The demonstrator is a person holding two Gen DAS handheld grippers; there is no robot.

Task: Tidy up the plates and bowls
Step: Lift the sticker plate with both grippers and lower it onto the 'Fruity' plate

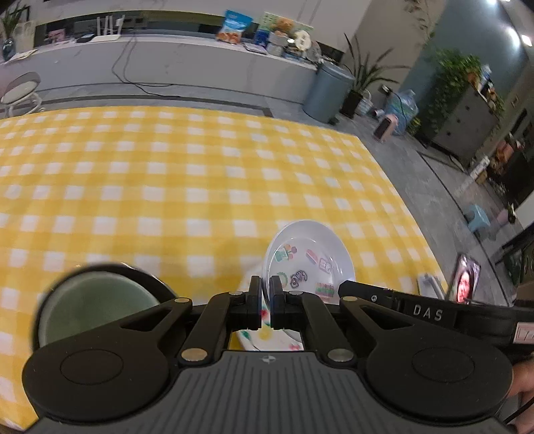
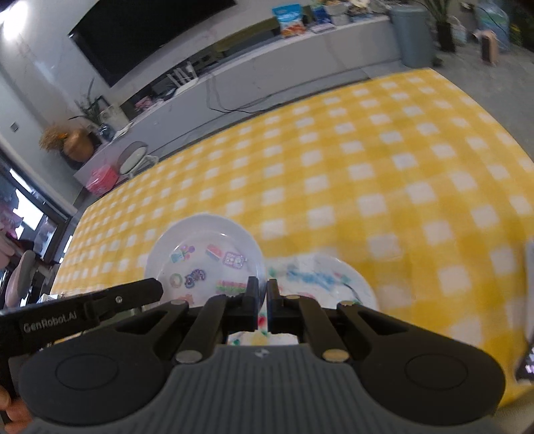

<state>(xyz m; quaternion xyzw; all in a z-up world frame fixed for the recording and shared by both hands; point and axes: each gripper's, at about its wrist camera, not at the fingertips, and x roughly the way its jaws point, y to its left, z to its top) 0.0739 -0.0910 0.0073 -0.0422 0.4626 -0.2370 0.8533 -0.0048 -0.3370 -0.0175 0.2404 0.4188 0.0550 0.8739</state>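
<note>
A white plate with cartoon stickers [image 1: 308, 257] is held tilted above the yellow checked tablecloth [image 1: 167, 173]. My left gripper [image 1: 266, 287] is shut on its left rim. In the right wrist view the same sticker plate [image 2: 203, 257] is pinched at its right rim by my right gripper [image 2: 262, 288], which is also shut on it. A second white plate with a blue and colourful print [image 2: 320, 277] lies on the cloth under the grippers; it also shows in the left wrist view [image 1: 263, 334]. A dark bowl with a pale green inside [image 1: 96, 300] sits at the lower left.
A phone with a lit screen [image 1: 465, 283] stands near the table's right edge. The tablecloth [image 2: 367, 167] stretches far ahead. Beyond the table are a counter with snack bags [image 1: 233, 26], a grey bin [image 1: 328, 86] and a stool [image 1: 21, 90].
</note>
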